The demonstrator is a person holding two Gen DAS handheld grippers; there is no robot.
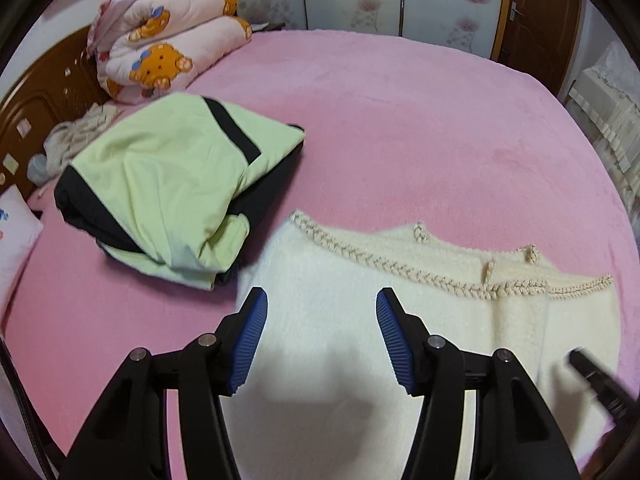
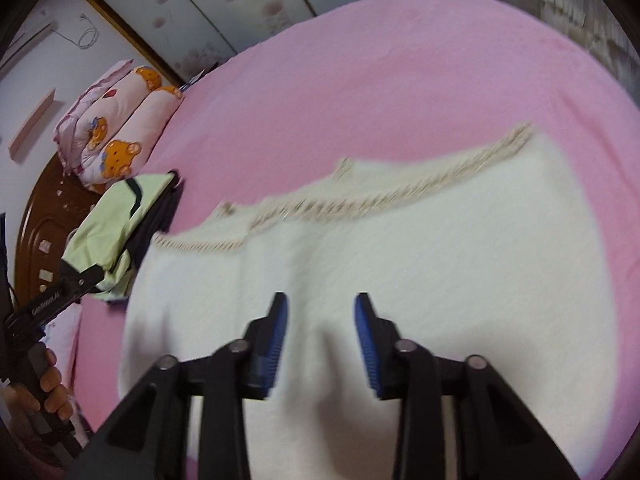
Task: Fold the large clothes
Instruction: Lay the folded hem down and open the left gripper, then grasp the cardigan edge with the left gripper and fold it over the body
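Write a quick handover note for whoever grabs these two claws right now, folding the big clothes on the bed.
Left claw: open, holding nothing, over the cream sweater.
Right claw: open, holding nothing, over the same sweater.
The sweater lies spread on the pink bed, braided trim on its far edge; it looks partly folded at most.
Green and black jacket: already folded, on the left beside the sweater.
Left to do: finish folding the sweater.

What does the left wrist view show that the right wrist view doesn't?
Only the left wrist view shows the white pillow and the wooden door. Only the right wrist view shows the person's left hand holding the left gripper's handle. Both share the cream sweater on the pink bedsheet, the folded green jacket, the teddy-bear quilt, and open fingers over the sweater.
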